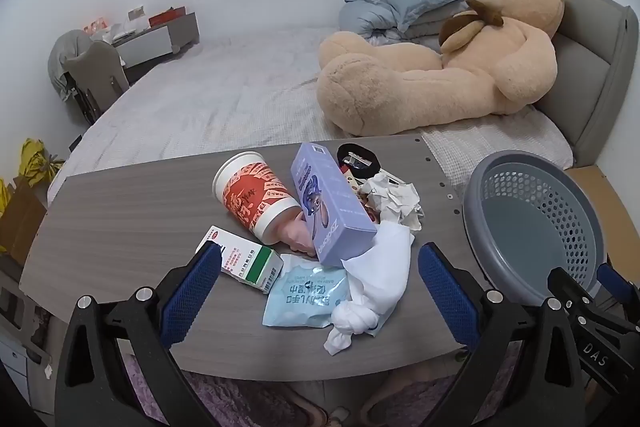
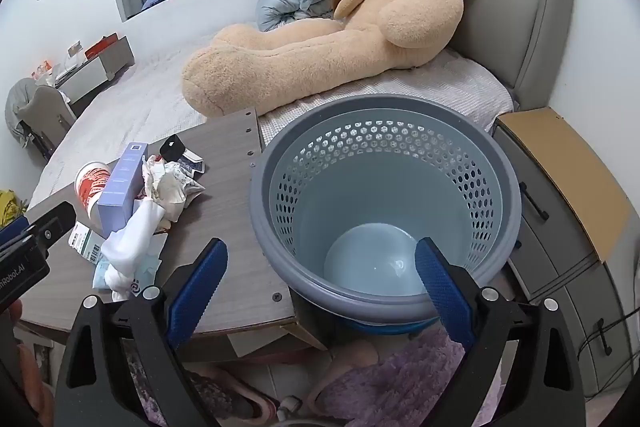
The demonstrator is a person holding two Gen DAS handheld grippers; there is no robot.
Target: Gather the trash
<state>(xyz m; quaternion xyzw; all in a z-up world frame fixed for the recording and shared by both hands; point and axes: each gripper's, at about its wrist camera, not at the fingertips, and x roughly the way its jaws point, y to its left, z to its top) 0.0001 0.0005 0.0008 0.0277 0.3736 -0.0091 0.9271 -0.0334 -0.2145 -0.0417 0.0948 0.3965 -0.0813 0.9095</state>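
A heap of trash lies on the grey wooden table (image 1: 120, 219): a red and white paper cup (image 1: 256, 195) on its side, a lilac box (image 1: 330, 205), a white and green medicine box (image 1: 244, 259), a light blue wipes packet (image 1: 306, 297), a knotted white tissue (image 1: 372, 287) and crumpled paper (image 1: 394, 199). My left gripper (image 1: 318, 285) is open and empty, just above the packet and tissue. A grey perforated basket (image 2: 384, 203) stands empty at the table's right end. My right gripper (image 2: 320, 285) is open and empty over the basket's near rim.
A bed with a large teddy bear (image 1: 460, 67) lies right behind the table. A black strap with small items (image 1: 358, 157) sits at the back of the heap. A cabinet with a brown top (image 2: 568, 163) stands right of the basket. A purple rug (image 2: 400, 379) lies below.
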